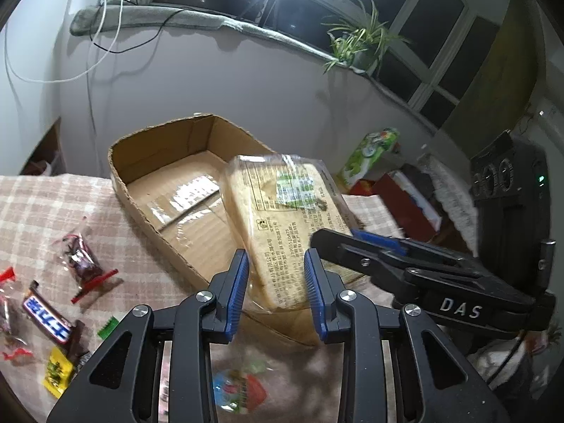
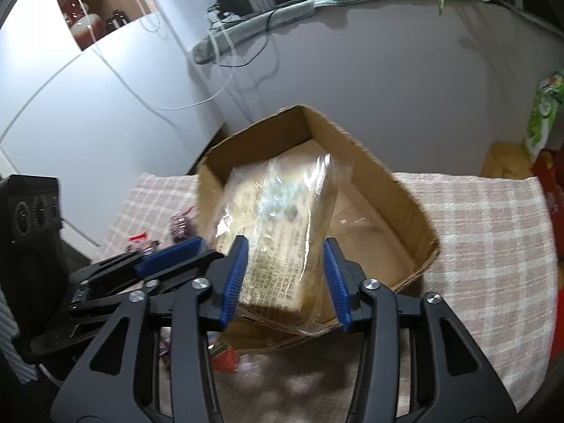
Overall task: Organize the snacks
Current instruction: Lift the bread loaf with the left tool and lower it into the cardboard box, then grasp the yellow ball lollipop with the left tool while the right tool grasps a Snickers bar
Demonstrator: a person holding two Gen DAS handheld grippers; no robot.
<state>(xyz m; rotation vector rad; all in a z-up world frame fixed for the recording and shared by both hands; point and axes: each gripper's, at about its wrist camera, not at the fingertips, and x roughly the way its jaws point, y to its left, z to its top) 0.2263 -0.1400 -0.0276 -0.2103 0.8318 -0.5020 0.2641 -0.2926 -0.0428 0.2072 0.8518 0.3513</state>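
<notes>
The bread bag (image 2: 278, 232) leans on the near wall of the cardboard box (image 1: 155, 148), half inside. The right hand-held gripper (image 2: 283, 275) is let loose around it. The left hand-held gripper (image 1: 276, 289) looks nearly closed around the wrapper; I cannot tell if it pinches. Next, lay the bread flat inside, then fetch the candies (image 1: 46, 317) on the left.

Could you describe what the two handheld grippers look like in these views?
Both the left gripper and right gripper have matte black angular linkage arms joined by round silver pivot bolts, each with two ribbed blue fingers. The right gripper's body, seen from the left wrist view, carries white "DAS" lettering.
</notes>
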